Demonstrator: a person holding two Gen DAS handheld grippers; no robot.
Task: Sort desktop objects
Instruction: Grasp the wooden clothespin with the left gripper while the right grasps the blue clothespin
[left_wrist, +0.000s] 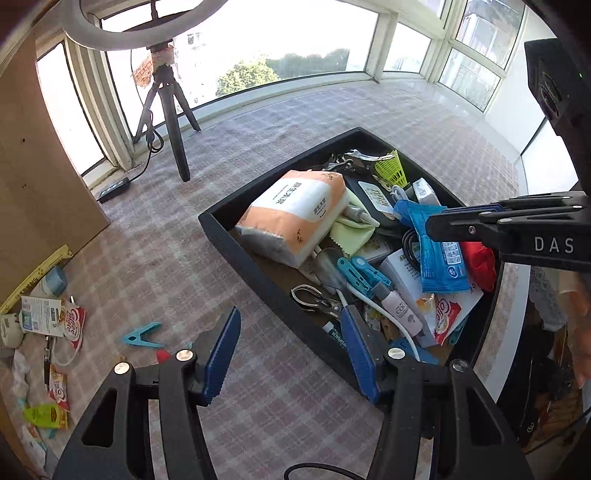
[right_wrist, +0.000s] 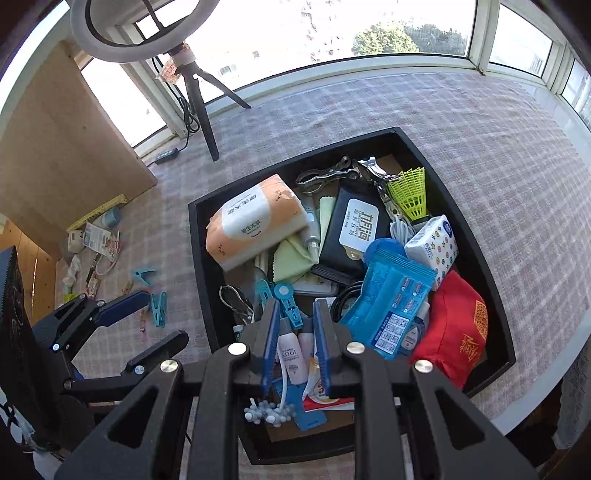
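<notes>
While a few packets and a blue clip (left_wrist: 142, 335) lie sorted on the tabletop (left_wrist: 288, 122) at left, the black tray (right_wrist: 476, 236) remains crammed. Left gripper (left_wrist: 288, 354) gapes wide, empty; right gripper (right_wrist: 295, 339) hovers narrow over the tray's small white bottle (right_wrist: 291, 354), gripping nothing.

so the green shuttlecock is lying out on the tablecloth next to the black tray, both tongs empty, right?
Not quite. The green shuttlecock lies inside the black tray, in its far corner, not on the tablecloth; the right wrist view shows it. The left tongs and right tongs are indeed empty.
</notes>
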